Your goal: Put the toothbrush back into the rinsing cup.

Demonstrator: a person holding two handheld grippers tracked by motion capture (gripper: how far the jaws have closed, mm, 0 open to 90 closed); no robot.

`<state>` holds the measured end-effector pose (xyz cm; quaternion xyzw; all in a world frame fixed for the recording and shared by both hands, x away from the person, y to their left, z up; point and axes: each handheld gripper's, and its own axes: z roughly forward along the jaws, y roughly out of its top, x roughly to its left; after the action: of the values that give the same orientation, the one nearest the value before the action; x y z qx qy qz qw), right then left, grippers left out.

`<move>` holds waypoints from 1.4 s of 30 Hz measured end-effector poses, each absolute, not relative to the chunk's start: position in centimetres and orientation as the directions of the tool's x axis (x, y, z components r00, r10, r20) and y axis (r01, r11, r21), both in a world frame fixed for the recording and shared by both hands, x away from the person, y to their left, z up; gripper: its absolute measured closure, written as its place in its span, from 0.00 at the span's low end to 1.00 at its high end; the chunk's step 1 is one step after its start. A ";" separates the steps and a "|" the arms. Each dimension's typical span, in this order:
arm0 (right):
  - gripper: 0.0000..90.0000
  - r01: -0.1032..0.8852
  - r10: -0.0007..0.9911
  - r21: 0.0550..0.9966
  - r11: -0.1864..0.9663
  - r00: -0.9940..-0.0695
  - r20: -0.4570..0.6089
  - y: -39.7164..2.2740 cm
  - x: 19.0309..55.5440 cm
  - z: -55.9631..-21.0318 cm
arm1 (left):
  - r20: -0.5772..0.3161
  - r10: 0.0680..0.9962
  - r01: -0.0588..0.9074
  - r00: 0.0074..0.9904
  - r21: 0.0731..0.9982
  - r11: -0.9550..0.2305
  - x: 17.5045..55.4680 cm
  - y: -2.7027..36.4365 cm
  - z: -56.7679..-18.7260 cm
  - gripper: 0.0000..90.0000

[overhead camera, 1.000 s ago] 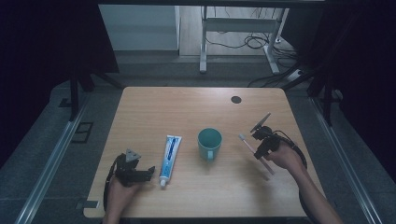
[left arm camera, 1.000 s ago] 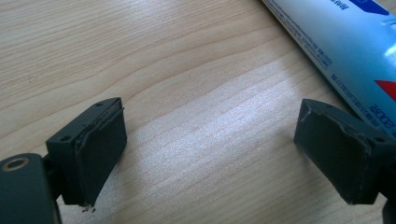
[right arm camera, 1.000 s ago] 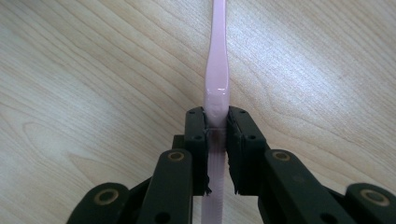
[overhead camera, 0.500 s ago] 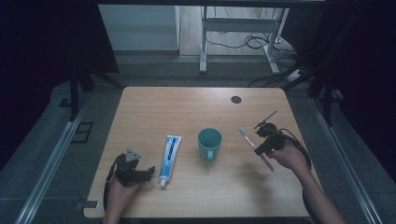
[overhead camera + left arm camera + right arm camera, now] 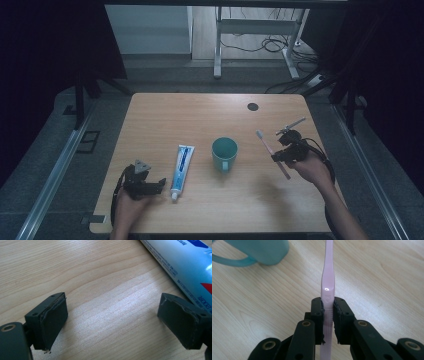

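A pink toothbrush (image 5: 270, 147) is clamped by its handle in my right gripper (image 5: 281, 156), held above the table to the right of a teal mug (image 5: 224, 153). In the right gripper view the pink toothbrush (image 5: 328, 282) runs up between the shut jaws of the right gripper (image 5: 328, 315), with the teal mug (image 5: 262, 251) at the top left. A blue and white toothpaste tube (image 5: 182, 164) lies left of the mug. My left gripper (image 5: 161, 182) rests on the table beside the tube's cap end, open and empty. The left gripper view has the left gripper (image 5: 120, 320) with the toothpaste tube (image 5: 182, 262) past its right jaw.
The wooden table (image 5: 200, 115) has a round black cable hole (image 5: 253, 106) near its far right. Table legs and loose cables (image 5: 260, 45) lie on the floor beyond. A metal rail (image 5: 50, 175) runs along the left.
My right gripper has lifted the toothbrush off the table a little, with the brush tilting more upright. The left gripper, tube and mug have stayed put.
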<state>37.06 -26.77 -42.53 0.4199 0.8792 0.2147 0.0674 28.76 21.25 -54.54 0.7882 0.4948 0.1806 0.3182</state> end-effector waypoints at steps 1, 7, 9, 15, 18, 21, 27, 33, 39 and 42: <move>0.87 0.705 0.765 0.442 0.554 -0.641 0.062 -26.8 37.0 -42.5 | -0.030 0.895 0.665 0.445 0.680 -0.308 28.8 21.3 -54.5 0.10; 0.87 0.675 0.758 0.499 0.543 -0.650 0.054 -26.6 36.7 -42.1 | -0.030 0.895 0.665 0.445 0.680 -0.308 28.8 21.3 -54.5 0.10; 0.87 0.656 0.752 0.526 0.541 -0.658 0.047 -26.4 36.6 -41.9 | -0.030 0.895 0.665 0.445 0.680 -0.308 28.8 21.3 -54.5 0.10; 0.87 0.630 0.744 0.566 0.531 -0.667 0.044 -26.1 36.4 -41.9 | -0.030 0.895 0.665 0.445 0.680 -0.308 28.8 21.3 -54.5 0.10; 0.87 0.610 0.737 0.589 0.530 -0.675 0.037 -25.9 36.4 -41.8 | -0.030 0.895 0.665 0.445 0.680 -0.308 28.8 21.3 -54.5 0.10; 0.87 0.599 0.735 0.609 0.520 -0.677 0.037 -25.8 36.3 -41.7 | -0.030 0.895 0.665 0.446 0.680 -0.308 28.8 21.3 -54.5 0.10; 0.87 0.576 0.728 0.642 0.506 -0.684 0.040 -25.5 36.2 -41.5 | -0.029 0.894 0.664 0.446 0.681 -0.309 28.8 21.3 -54.5 0.10; 0.87 0.548 0.715 0.676 0.493 -0.698 0.043 -24.9 36.2 -41.2 | -0.030 0.895 0.663 0.445 0.683 -0.307 28.8 21.2 -54.6 0.10; 0.87 0.512 0.703 0.714 0.477 -0.710 0.039 -24.1 36.3 -40.7 | -0.030 0.895 0.662 0.446 0.683 -0.308 28.8 21.3 -54.6 0.10; 0.87 0.500 0.700 0.728 0.469 -0.713 0.038 -23.8 36.4 -40.7 | -0.030 0.895 0.663 0.445 0.683 -0.307 28.8 21.3 -54.6 0.10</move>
<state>36.39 -23.81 -40.67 0.3543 0.8466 0.3738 0.1339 28.79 21.25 -54.56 0.7878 0.4943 0.1816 0.3195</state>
